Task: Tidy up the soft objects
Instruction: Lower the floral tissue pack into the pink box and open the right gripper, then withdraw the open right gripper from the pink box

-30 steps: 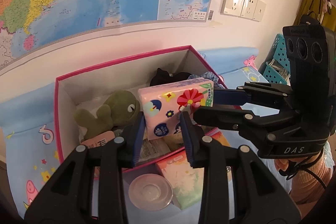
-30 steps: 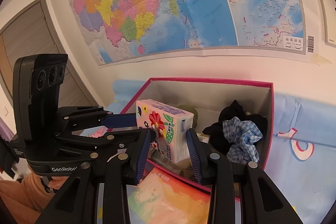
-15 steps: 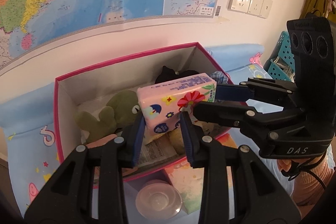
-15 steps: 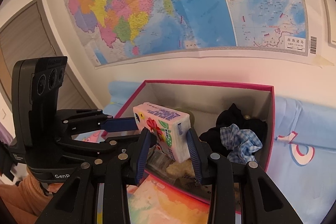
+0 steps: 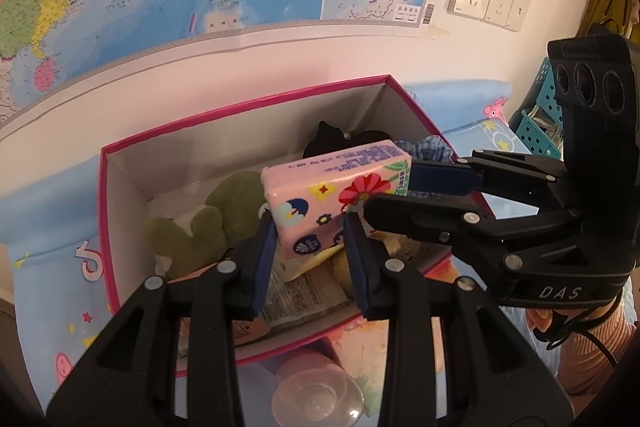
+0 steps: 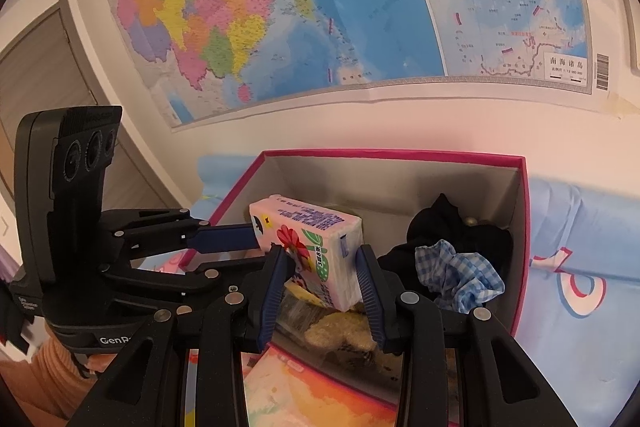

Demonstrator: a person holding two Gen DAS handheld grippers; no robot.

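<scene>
A pink flowered tissue pack (image 5: 336,195) hangs tilted over the open pink-rimmed box (image 5: 240,107). My left gripper (image 5: 310,227) is shut on its lower left end. My right gripper (image 6: 320,259) is shut on the other end of the tissue pack (image 6: 312,243). Each gripper shows in the other's view: the right gripper (image 5: 386,193) comes in from the right, the left gripper (image 6: 256,251) from the left. Inside the box (image 6: 392,154) lie a green plush toy (image 5: 224,203), a black cloth (image 6: 448,223), a blue checked cloth (image 6: 456,267) and wrapped packets.
The box stands on a blue cartoon-print cover (image 6: 580,227) against a wall with a large map. In front of the box lie a clear plastic cup (image 5: 316,399) and a colourful flat pack (image 6: 320,395). Blue baskets (image 5: 540,123) stand at the right. A person's sleeve shows behind each gripper.
Both grippers have carried the tissue pack a little farther in over the box, and the pack has tipped slightly. Both grips are unchanged.
</scene>
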